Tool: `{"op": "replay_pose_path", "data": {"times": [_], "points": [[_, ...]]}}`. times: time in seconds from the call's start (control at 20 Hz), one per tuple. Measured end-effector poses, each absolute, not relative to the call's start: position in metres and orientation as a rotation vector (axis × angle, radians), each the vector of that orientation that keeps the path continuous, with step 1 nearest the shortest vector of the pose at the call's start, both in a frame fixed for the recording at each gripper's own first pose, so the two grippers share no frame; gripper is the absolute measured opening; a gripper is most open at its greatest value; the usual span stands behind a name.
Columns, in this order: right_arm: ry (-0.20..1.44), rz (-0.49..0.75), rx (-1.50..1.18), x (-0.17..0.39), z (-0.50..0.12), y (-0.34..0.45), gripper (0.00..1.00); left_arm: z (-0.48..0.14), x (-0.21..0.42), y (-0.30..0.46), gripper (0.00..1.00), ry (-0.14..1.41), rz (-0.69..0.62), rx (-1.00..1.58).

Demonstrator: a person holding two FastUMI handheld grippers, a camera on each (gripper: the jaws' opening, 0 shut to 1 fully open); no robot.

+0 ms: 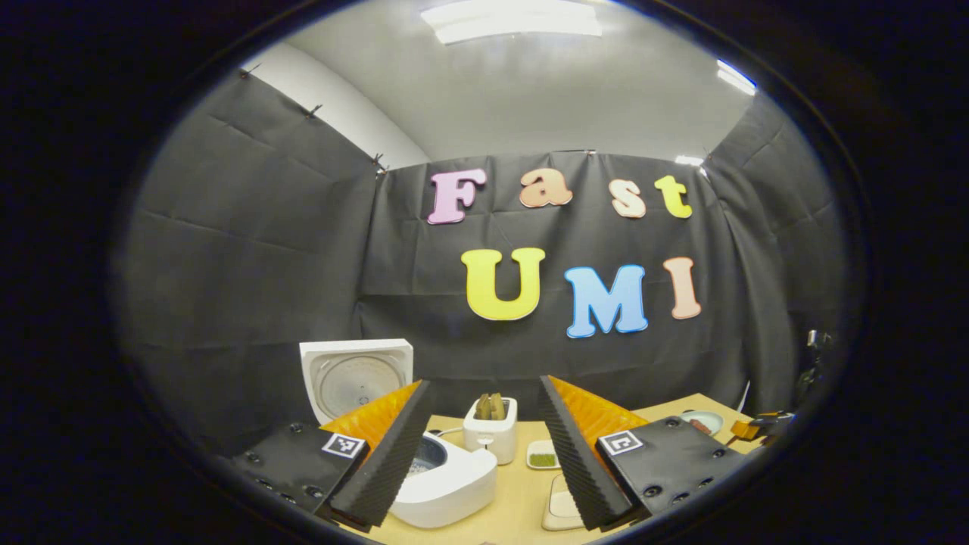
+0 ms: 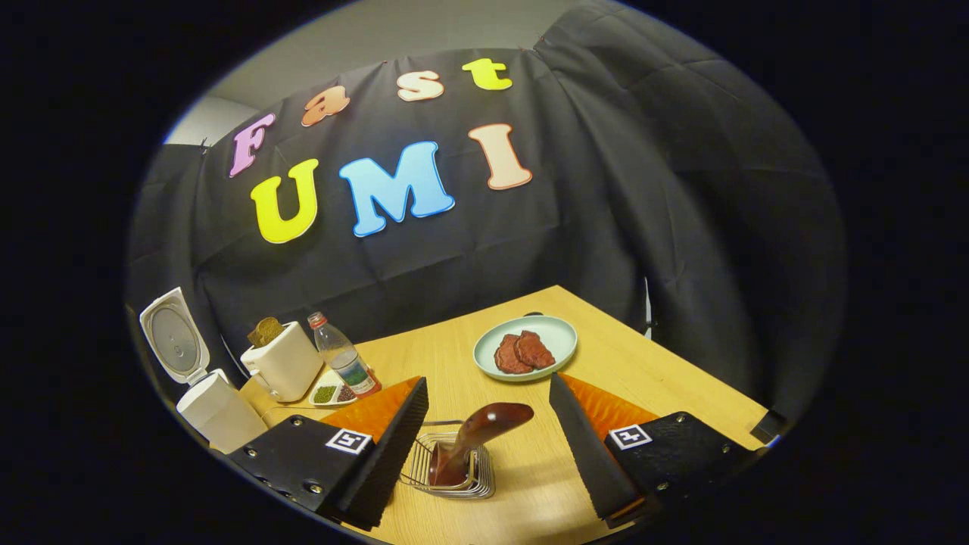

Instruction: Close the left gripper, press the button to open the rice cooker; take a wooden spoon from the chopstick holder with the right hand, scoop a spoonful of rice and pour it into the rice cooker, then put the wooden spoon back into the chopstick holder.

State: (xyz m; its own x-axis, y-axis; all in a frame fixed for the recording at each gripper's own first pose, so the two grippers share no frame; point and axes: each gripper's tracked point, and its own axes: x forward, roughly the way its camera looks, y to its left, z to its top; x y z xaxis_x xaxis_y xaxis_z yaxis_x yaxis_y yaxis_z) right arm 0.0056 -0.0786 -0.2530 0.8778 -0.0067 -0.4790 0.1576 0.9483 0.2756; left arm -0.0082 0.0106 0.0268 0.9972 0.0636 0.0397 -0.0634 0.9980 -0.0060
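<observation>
Right gripper [image 2: 484, 435] spread wide, gripping nothing, straddling the wooden spoon [image 2: 473, 439] standing tilted in the wire chopstick holder [image 2: 454, 473], lower centre. Spoon looks light, rigid, glossy, likely slippery; best pinched mid-handle. Rice cooker [image 2: 208, 393] lid up, lower left. Left gripper [image 1: 484, 446] also parted, empty.

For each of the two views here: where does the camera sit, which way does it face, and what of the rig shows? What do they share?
Left gripper view: rides the left gripper, looking level at the open rice cooker and toaster; its own open fingers show.
Right gripper view: rides the right gripper, tilted down over the wooden spoon in the chopstick holder; its own open fingers show.
Shared: rice cooker, toaster, wooden table, plate.
</observation>
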Motion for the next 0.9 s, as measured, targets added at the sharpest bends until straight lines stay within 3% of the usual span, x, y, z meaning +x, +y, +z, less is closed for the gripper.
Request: {"op": "replay_pose_path", "data": {"times": [0.1,0.2,0.25,0.35,0.5,0.6,0.65,0.8,0.9], "points": [[0.523,-0.07,0.339,0.004,-0.263,-0.072,0.98,0.026,-0.011,0.01,0.99,-0.033,0.072,0.007],[0.556,-0.055,0.356,0.004,-0.275,-0.065,0.88,0.024,-0.015,0.012,0.96,-0.029,0.084,0.019],[0.565,-0.052,0.357,0.005,-0.281,-0.063,0.75,0.022,-0.016,0.014,0.94,-0.028,0.089,0.026],[0.587,-0.036,0.363,0.003,-0.288,-0.055,0.61,0.017,-0.019,0.016,0.96,-0.015,0.097,0.037],[0.61,-0.016,0.361,0.004,-0.292,-0.048,0.58,0.014,-0.023,0.022,0.99,-0.01,0.107,0.037],[0.61,-0.034,0.357,0.003,-0.293,-0.051,0.2,0.012,-0.024,0.027,0.99,-0.009,0.115,0.032],[0.61,-0.027,0.366,0.004,-0.299,-0.044,0.21,0.012,-0.024,0.031,0.99,-0.017,0.119,0.024],[0.611,-0.003,0.323,0.004,-0.281,-0.034,0.1,0.01,-0.024,0.038,0.96,-0.021,0.123,0.005],[0.586,0.014,0.301,0.007,-0.262,-0.031,0.1,0.006,-0.023,0.044,0.96,-0.018,0.12,-0.011]]}}
